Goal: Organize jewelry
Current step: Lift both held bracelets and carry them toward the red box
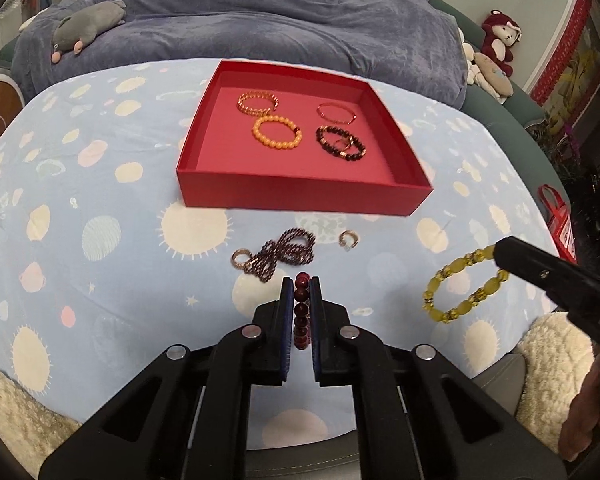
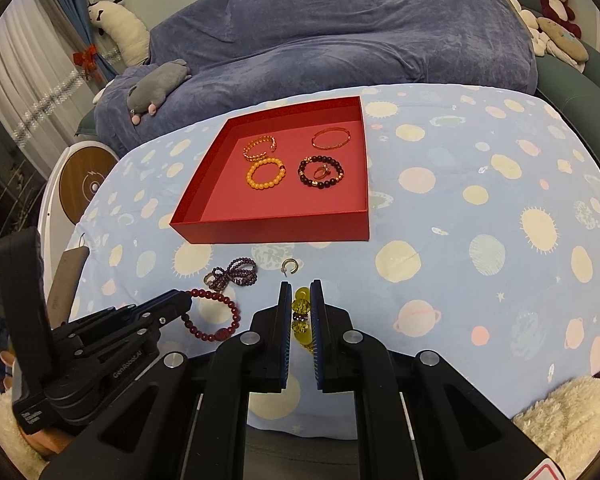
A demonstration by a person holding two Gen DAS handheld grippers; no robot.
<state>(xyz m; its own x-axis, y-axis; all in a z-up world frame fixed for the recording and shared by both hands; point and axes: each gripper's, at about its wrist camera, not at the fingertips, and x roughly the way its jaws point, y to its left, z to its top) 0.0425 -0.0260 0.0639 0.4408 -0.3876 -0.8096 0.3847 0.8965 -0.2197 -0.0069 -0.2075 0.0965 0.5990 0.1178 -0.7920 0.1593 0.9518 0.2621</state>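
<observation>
Bracelet point(image 1: 301, 312) of glossy dark-red round beads, clamped edge-on, left hand-held gripper point(image 1: 301, 280)

Dark red bead bracelet point(image 1: 301, 312) and yellow bead bracelet point(image 1: 462, 286) before red tray point(image 1: 300, 196)

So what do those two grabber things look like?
Both are chunky black plastic. The left gripper and the right gripper each have two flat fingers lined with ribbed blue pads, plus linked black bars joined by round silver pins. Seen from the right wrist camera, the left one's body carries small white lettering, too small to read surely. No cables or sleeves show.
</observation>
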